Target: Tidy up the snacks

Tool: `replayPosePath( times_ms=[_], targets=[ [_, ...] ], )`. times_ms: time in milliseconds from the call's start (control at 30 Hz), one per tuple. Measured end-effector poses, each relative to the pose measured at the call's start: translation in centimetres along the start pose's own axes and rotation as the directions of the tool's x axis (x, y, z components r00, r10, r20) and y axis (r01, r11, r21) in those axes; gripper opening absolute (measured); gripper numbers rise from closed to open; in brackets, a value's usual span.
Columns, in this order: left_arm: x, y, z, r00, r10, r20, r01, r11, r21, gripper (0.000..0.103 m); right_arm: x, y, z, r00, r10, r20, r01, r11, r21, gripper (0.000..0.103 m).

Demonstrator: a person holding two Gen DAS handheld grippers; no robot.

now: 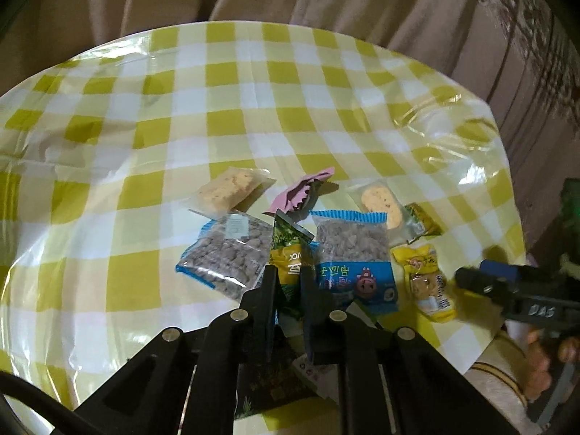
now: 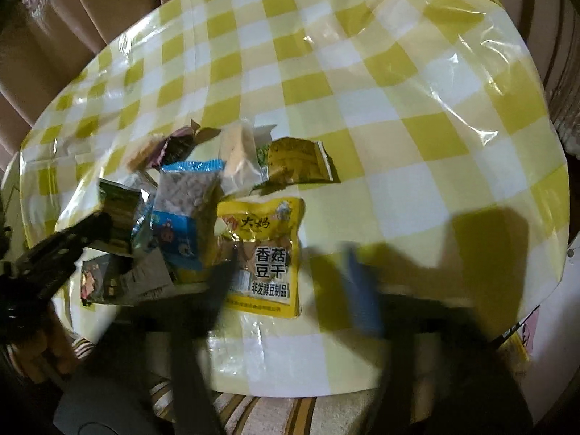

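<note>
A: Left tool (image 1: 288,275) pinches the green-and-yellow crinkly foil snack packet (image 1: 290,253), lifted off the checked bench (image 1: 224,116).

B: Right tool (image 2: 290,272) stands spread; the yellow plastic tofu pouch (image 2: 262,250) lies flat between its blurred fingers.

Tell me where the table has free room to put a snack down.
The far half of the checked tablecloth is bare, and so is the part right of the yellow packet. The snack pile near the front edge is crowded.
</note>
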State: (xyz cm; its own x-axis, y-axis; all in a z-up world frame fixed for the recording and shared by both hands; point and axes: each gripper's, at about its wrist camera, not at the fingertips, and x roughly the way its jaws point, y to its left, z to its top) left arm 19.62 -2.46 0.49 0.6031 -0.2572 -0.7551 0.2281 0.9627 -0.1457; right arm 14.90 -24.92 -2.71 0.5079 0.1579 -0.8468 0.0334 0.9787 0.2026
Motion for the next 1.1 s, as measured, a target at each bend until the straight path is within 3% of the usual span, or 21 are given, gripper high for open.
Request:
replayPosePath(
  times_ms=[133, 367, 433, 467, 667, 1100],
  targets=[
    [-1.6, 0.0, -0.5, 0.999, -0.021, 0.029, 0.022, 0.999, -0.028, 0.012, 1.7, 2.1, 0.3, 0.999, -0.006, -0.042, 0.003, 0.997, -0.079, 0.082],
    [-4.4, -0.1, -1.8, 0.992, -0.085, 0.087, 0.094, 0.991, -0.095, 0.012, 4.9, 3.3, 1.3, 0.994, -0.065, -0.088, 0.056, 0.993, -0.101, 0.084],
    [-5.0, -0.2, -2.1, 0.990, -0.101, 0.097, 0.111, 0.988, -0.108, 0.012, 5.2, 4.0, 1.2, 0.992, -0.108, -0.072, 0.098, 0.985, -0.140, 0.079],
    [-5.2, -0.3, -2.2, 0.990, -0.103, 0.100, 0.114, 0.987, -0.112, 0.012, 5.1, 4.0, 1.1, 0.990, -0.127, -0.059, 0.118, 0.982, -0.146, 0.070],
    [-6.3, -1.0, -2.8, 0.985, -0.128, 0.113, 0.142, 0.982, -0.126, 0.012, 4.2, 2.9, 0.4, 0.995, -0.077, -0.057, 0.069, 0.989, -0.129, 0.055],
    [-6.7, -3.4, -3.3, 0.983, -0.162, 0.088, 0.171, 0.979, -0.107, 0.012, -0.1, 0.4, -0.3, 1.000, -0.026, -0.014, 0.025, 0.996, -0.087, 0.054]
  ],
)
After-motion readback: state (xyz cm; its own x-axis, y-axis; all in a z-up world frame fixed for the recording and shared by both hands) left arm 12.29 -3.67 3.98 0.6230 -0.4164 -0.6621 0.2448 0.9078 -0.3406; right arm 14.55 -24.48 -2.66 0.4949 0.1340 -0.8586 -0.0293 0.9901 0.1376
